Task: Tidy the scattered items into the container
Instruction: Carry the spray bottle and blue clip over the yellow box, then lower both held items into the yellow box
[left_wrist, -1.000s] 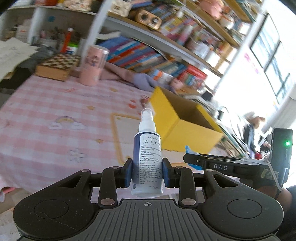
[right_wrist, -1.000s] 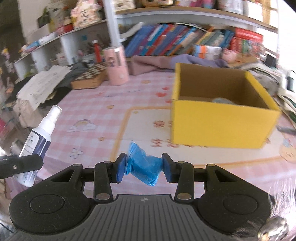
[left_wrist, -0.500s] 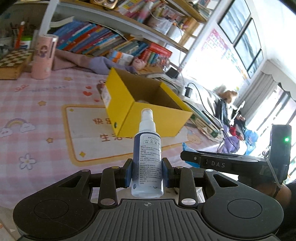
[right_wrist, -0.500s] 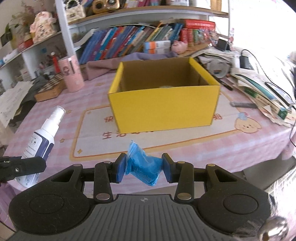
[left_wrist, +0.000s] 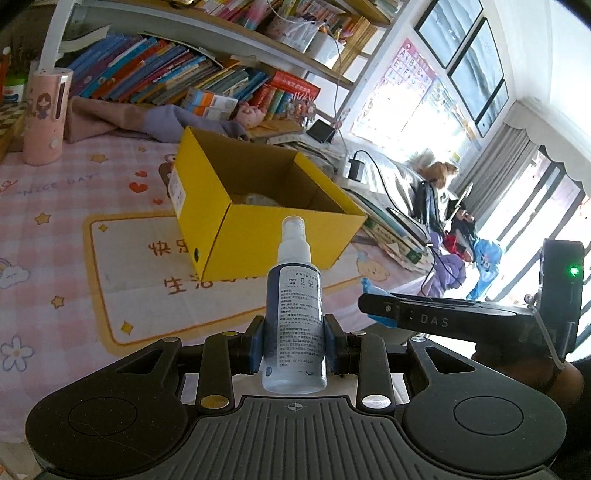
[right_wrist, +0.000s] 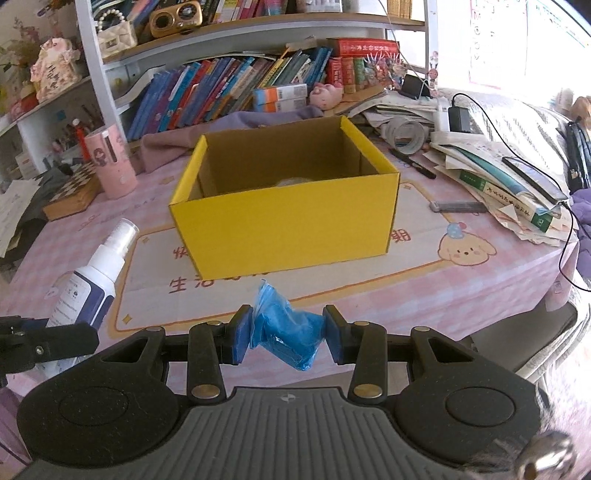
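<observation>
The left gripper (left_wrist: 294, 343) clamps a spray bottle (left_wrist: 294, 317) upright; the right gripper (right_wrist: 284, 338) pinches a crumpled blue bag (right_wrist: 286, 332). Both hover short of the yellow box (right_wrist: 291, 221), which sits open on the table (right_wrist: 461, 295). It looks like the carry step: next, lift over the near wall and let go inside. Open air lies between.

The box (right_wrist: 284, 218) front wall hides most of a pale thing (right_wrist: 291, 181) inside; at nine o'clock, the bottle (right_wrist: 88, 284) base sits behind the left tongs.
</observation>
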